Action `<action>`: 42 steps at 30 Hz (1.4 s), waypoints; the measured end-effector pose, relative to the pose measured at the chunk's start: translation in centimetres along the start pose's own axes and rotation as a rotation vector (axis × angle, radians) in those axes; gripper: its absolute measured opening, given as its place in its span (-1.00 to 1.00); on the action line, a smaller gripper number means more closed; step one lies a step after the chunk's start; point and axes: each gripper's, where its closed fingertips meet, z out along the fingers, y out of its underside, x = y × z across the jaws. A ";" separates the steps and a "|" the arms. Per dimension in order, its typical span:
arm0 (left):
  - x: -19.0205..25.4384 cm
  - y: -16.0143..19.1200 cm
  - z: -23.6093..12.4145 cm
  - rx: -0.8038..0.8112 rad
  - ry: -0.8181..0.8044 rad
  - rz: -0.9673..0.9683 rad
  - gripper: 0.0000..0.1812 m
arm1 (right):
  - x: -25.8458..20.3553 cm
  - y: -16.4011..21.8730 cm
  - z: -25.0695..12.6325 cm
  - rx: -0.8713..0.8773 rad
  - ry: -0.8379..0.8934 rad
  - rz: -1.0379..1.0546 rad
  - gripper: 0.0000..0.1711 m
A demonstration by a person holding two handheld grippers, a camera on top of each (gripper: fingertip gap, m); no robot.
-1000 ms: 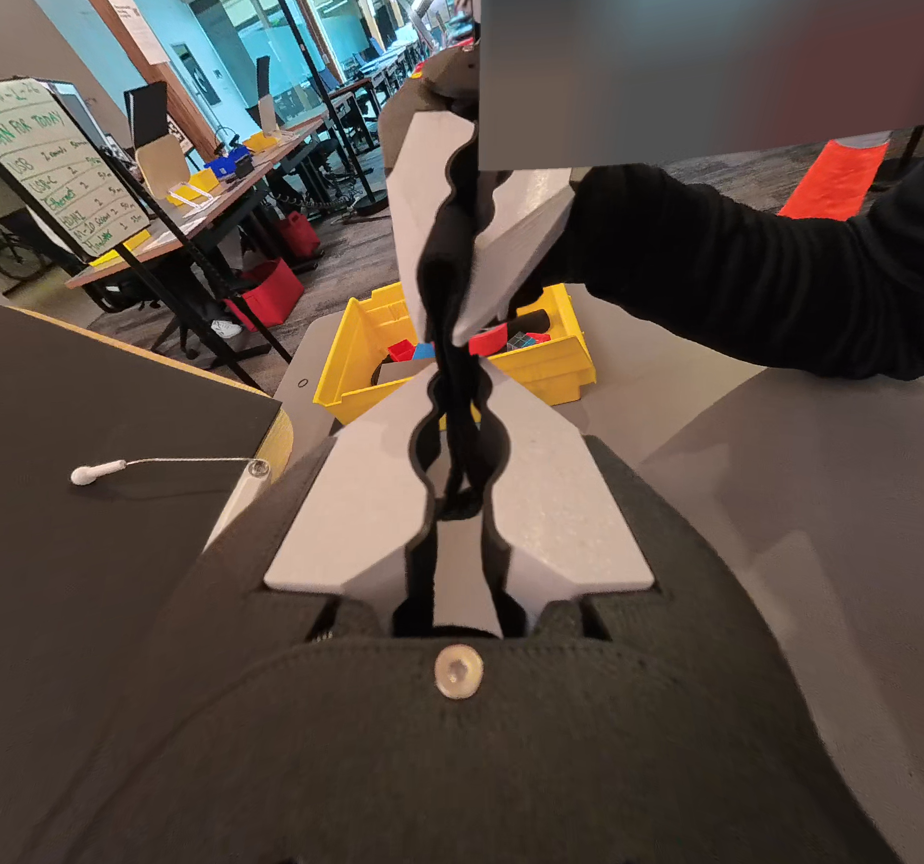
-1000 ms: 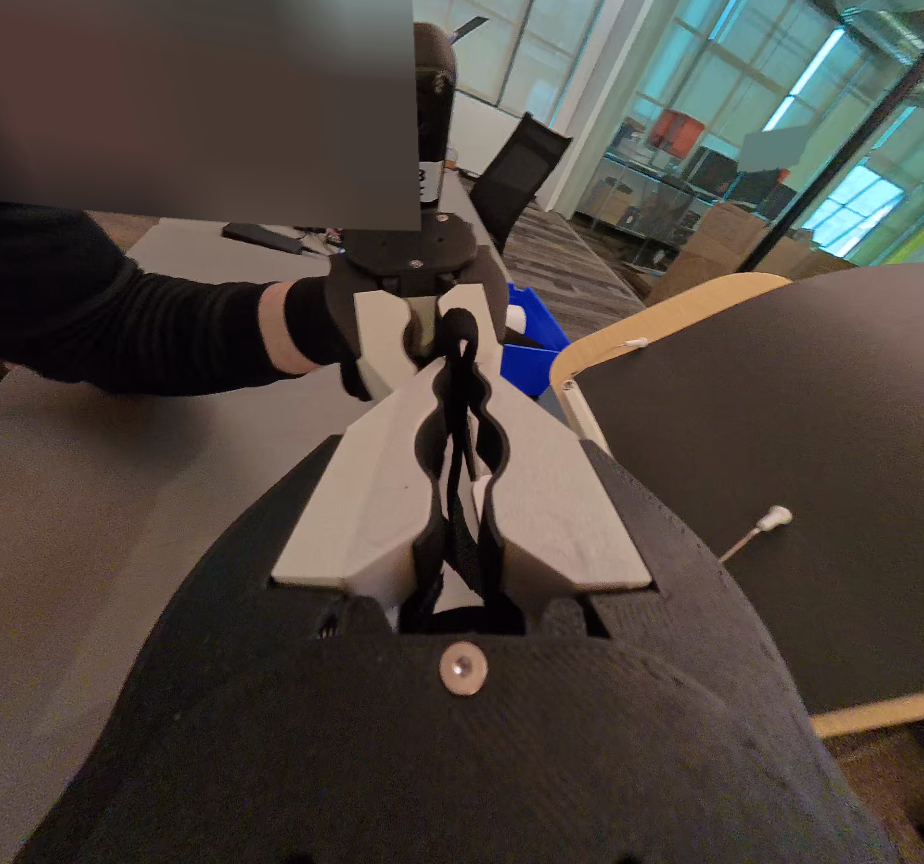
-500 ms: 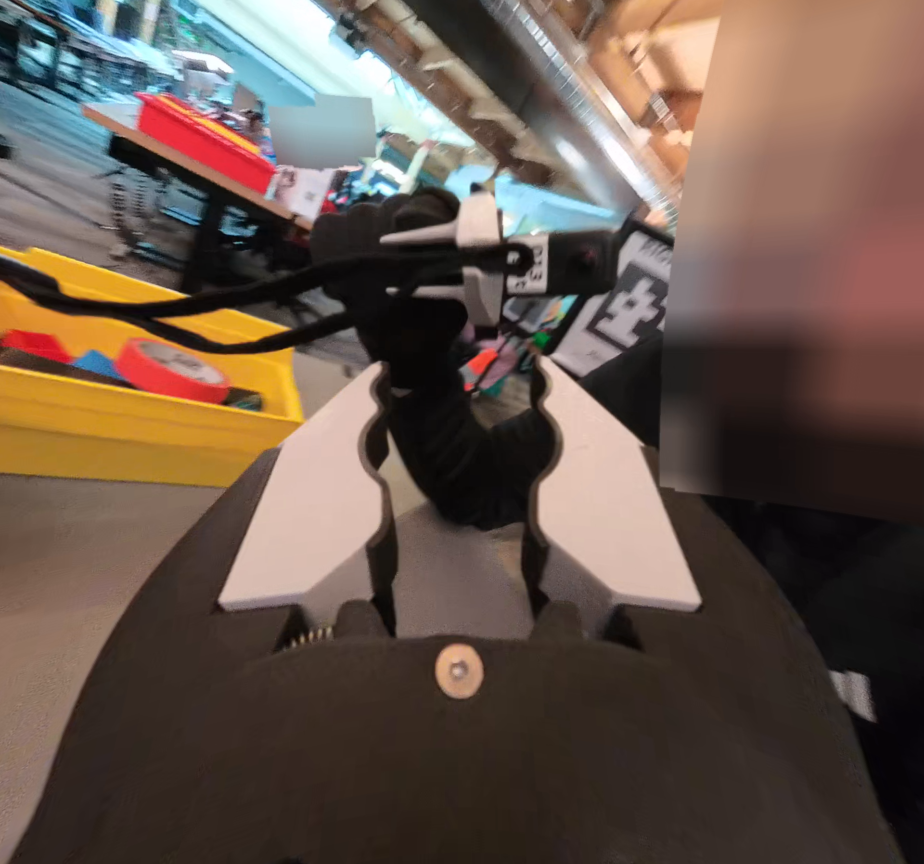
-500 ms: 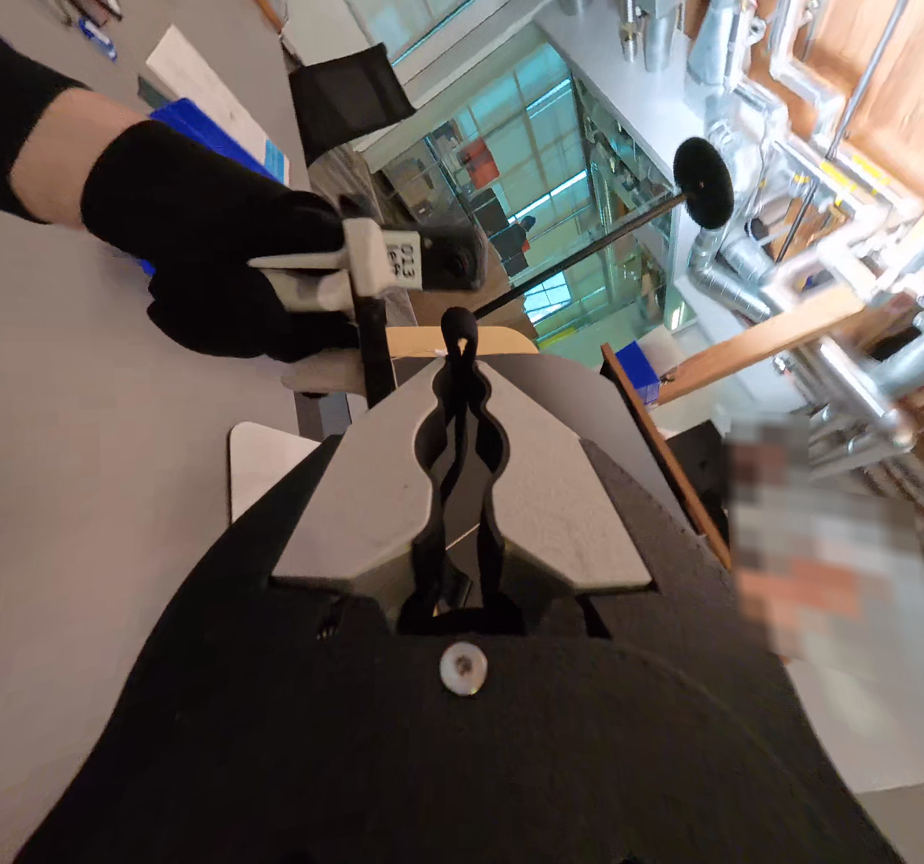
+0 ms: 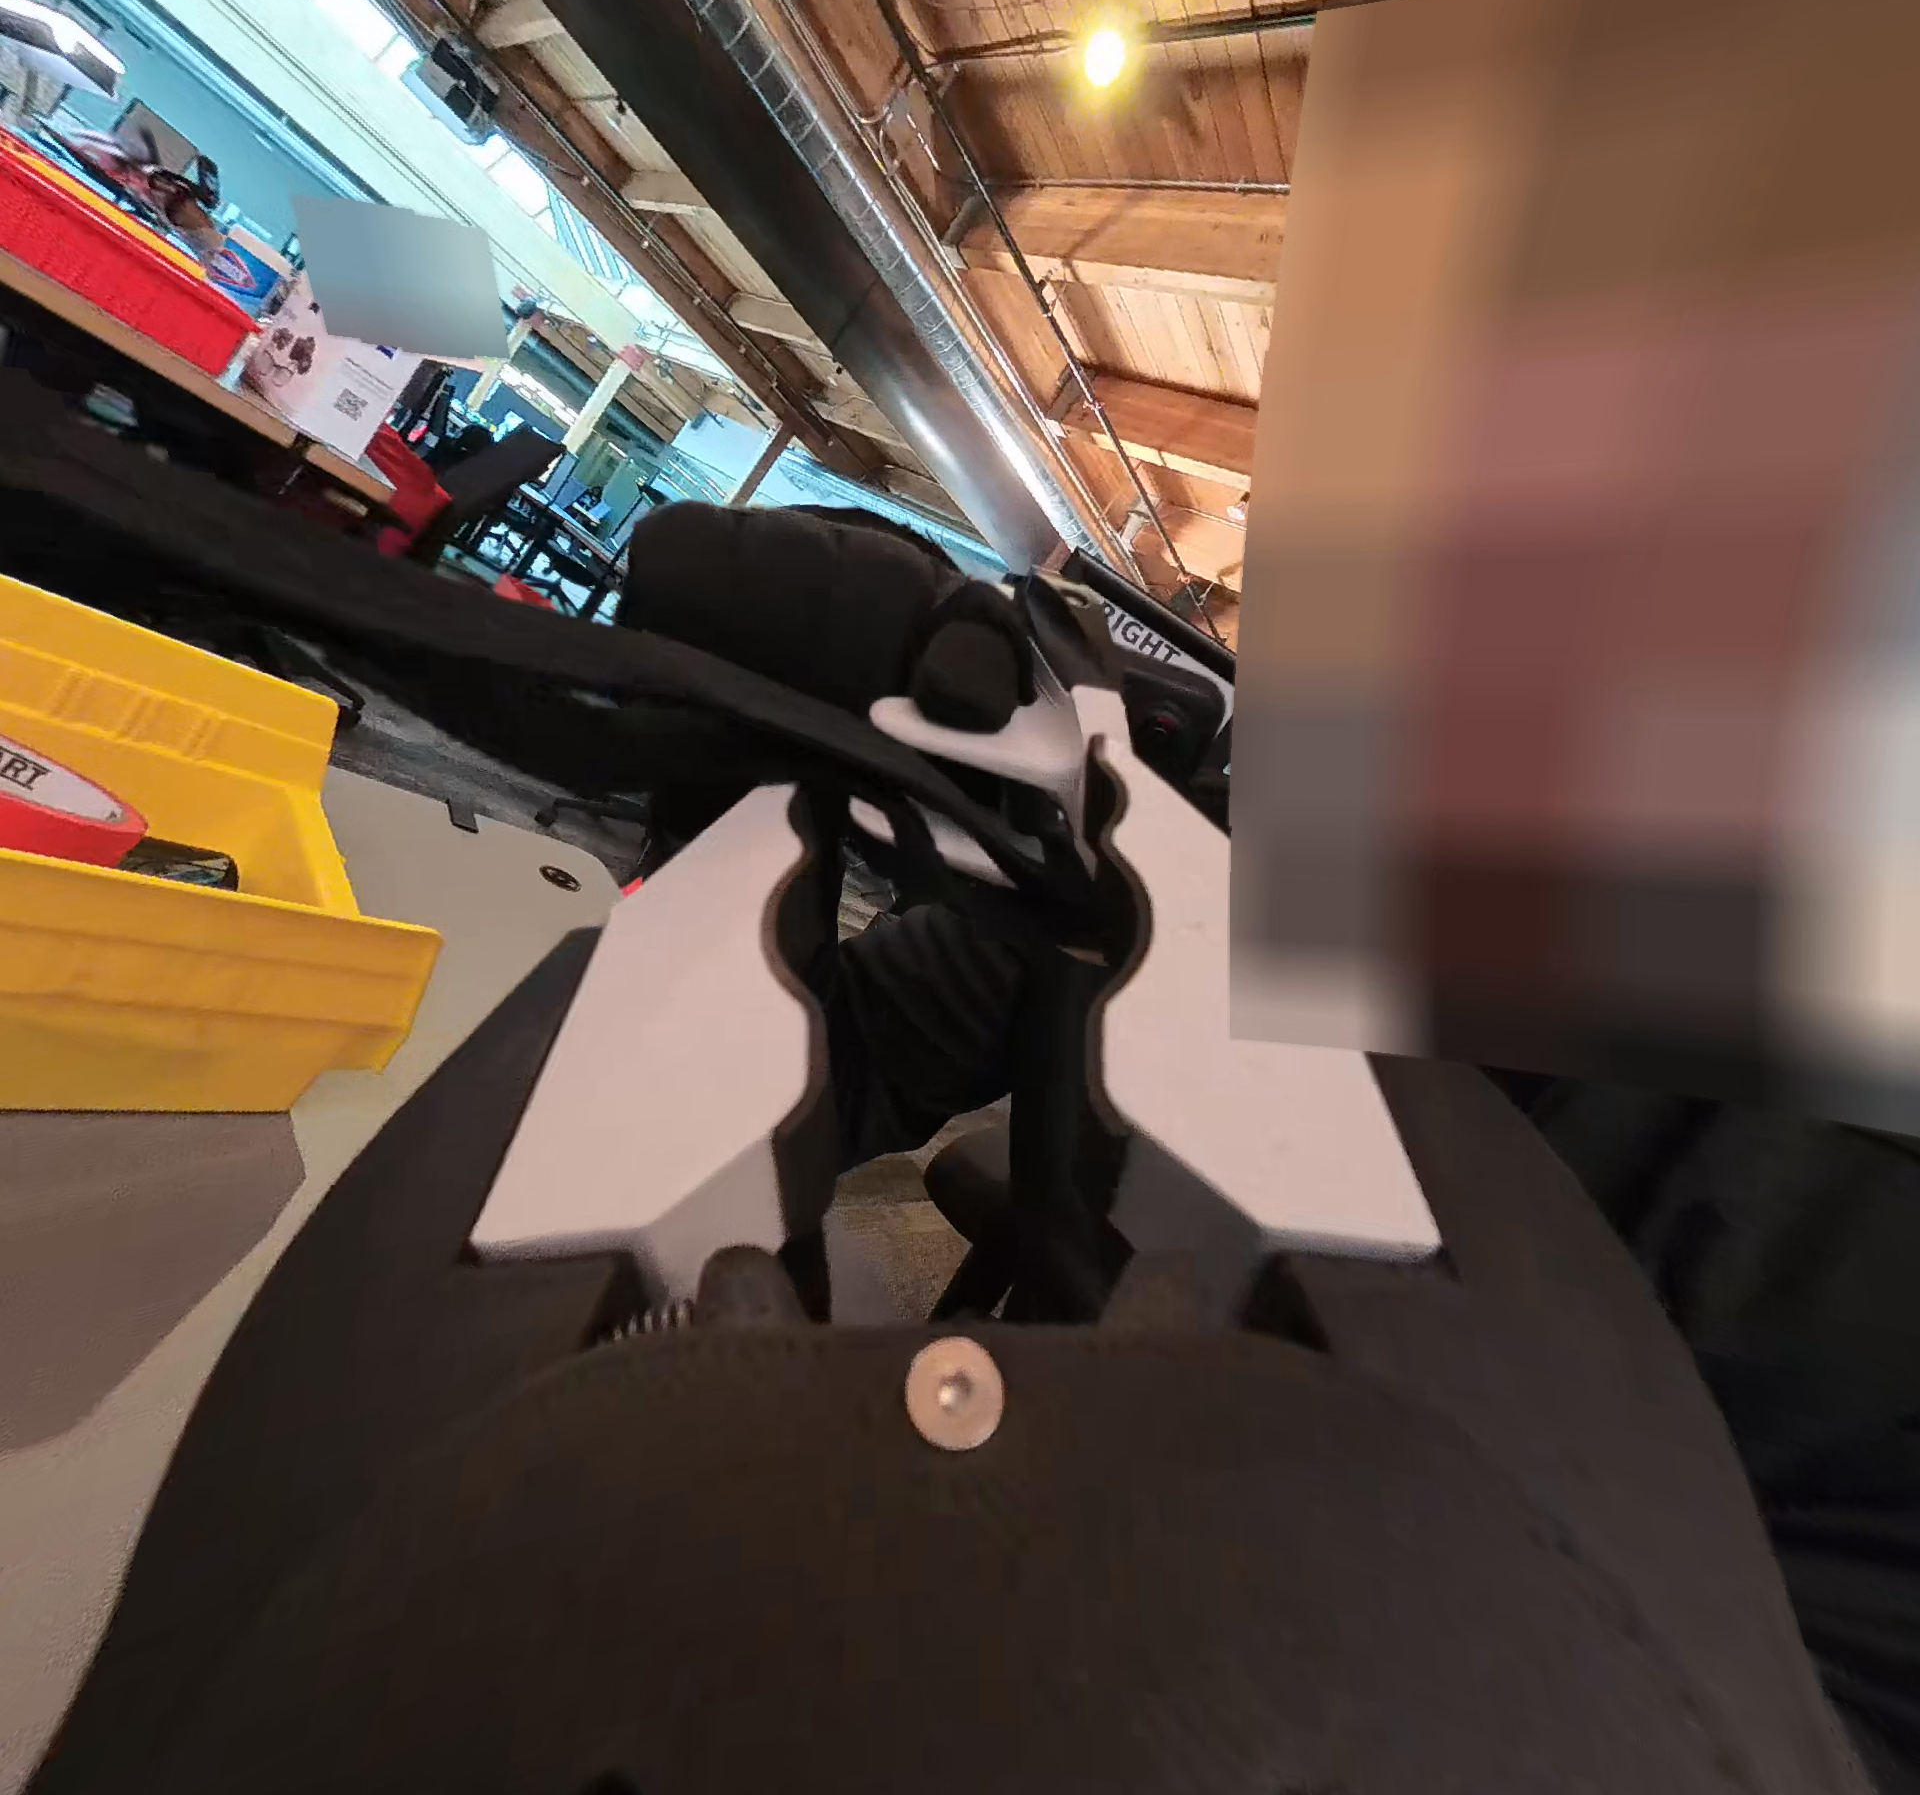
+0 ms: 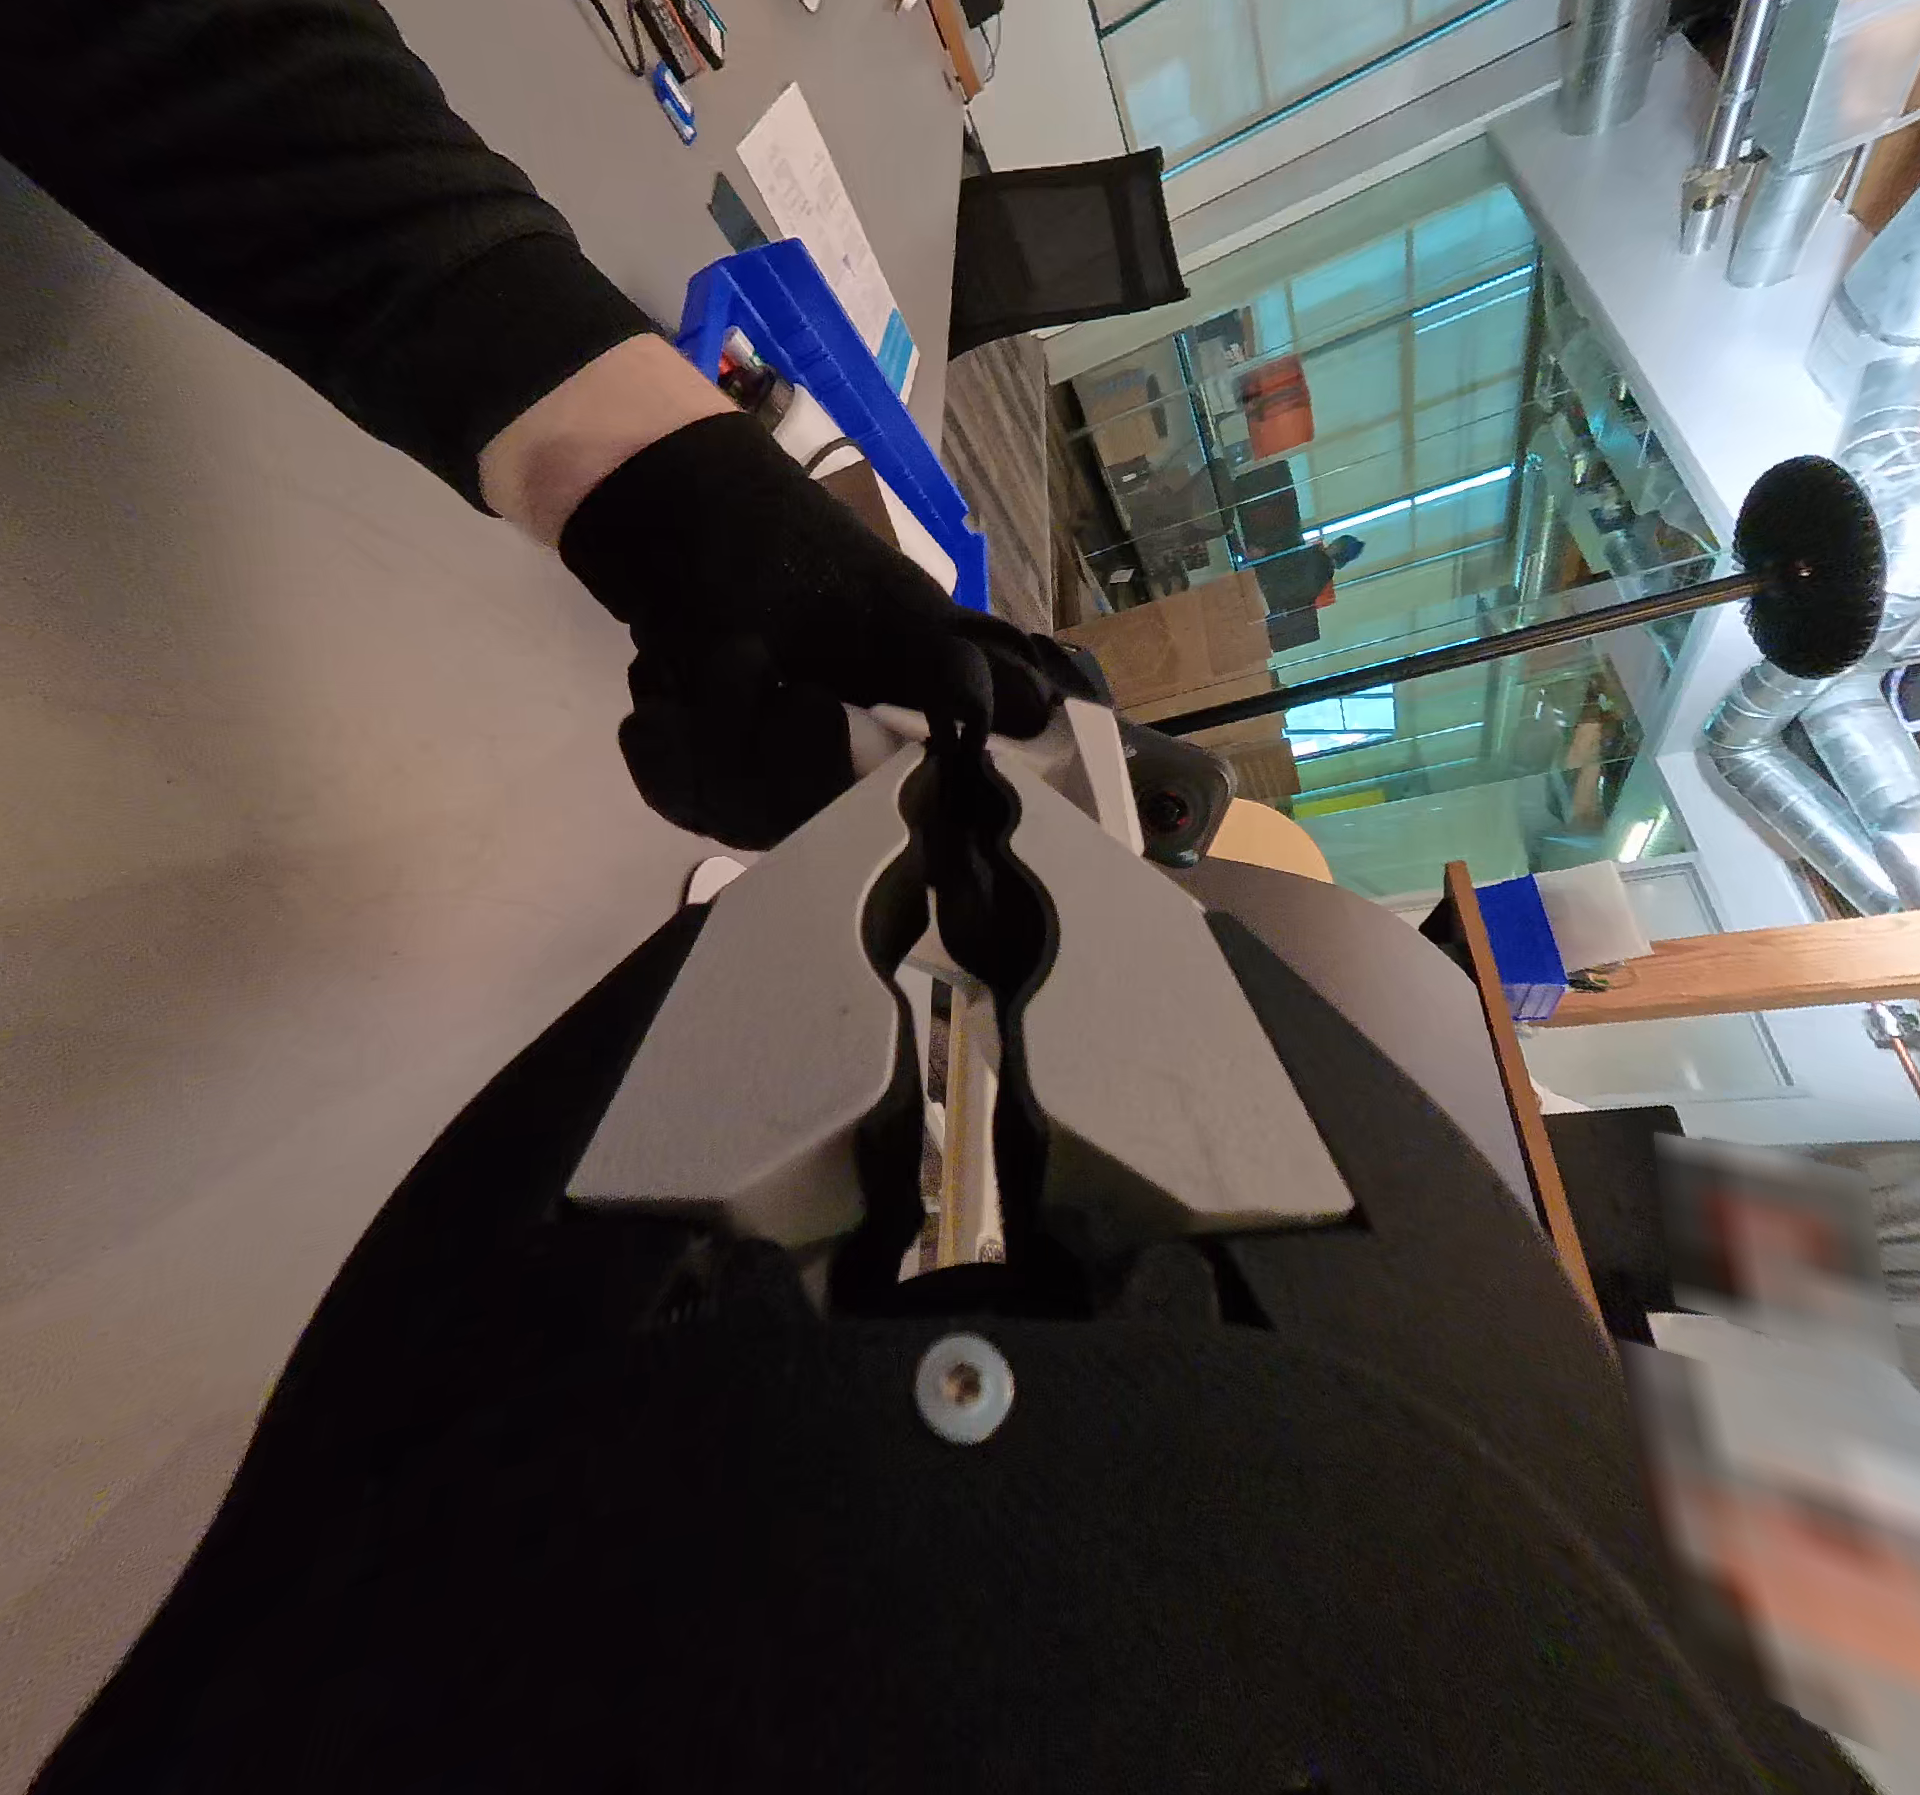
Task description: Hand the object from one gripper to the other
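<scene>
Left gripper (image 5: pixel 961 872) is held spread open, the black strap (image 5: pixel 644 675) passing its tips, pinched by the other gripper beyond.
Right gripper (image 6: pixel 961 789) is clamped on the strap (image 6: pixel 961 862); release should be delayed until the left closes.

A yellow bin (image 5: pixel 197 976) sits on the grey table (image 5: pixel 125 1215), with a red tape roll (image 5: pixel 62 815) inside it (only partly in view). In the right wrist view a blue bin (image 6: pixel 831 395) rests on the same kind of grey surface, a sheet of paper (image 6: pixel 810 187) just beside it, and a black office chair (image 6: pixel 1060 244) stands beyond.
</scene>
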 end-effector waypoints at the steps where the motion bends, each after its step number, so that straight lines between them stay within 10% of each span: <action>1: -0.2 0.0 -0.1 0.001 -0.016 0.014 -0.56 | -0.1 0.0 0.0 0.001 -0.009 0.004 -0.98; 7: -0.6 -0.2 -0.3 -0.011 -0.100 0.117 -0.96 | -0.8 0.9 0.2 -0.014 -0.062 0.068 -0.97; 12: -1.6 -0.7 -1.0 -0.043 -0.274 0.297 -0.98 | -1.2 1.5 -0.2 -0.006 -0.132 0.228 -0.54; 23: -2.9 1.0 -1.0 -0.379 -0.619 0.932 -0.99 | 4.0 5.2 -2.4 0.294 -0.138 1.109 -0.46; 31: -4.9 2.9 -0.8 -0.536 -0.683 0.999 -0.98 | 3.2 3.2 -2.1 0.414 -0.254 1.127 -0.96; 42: -3.8 1.7 -1.5 -0.529 -0.739 1.084 -0.68 | 3.9 4.6 -2.4 0.320 -0.157 1.087 -0.99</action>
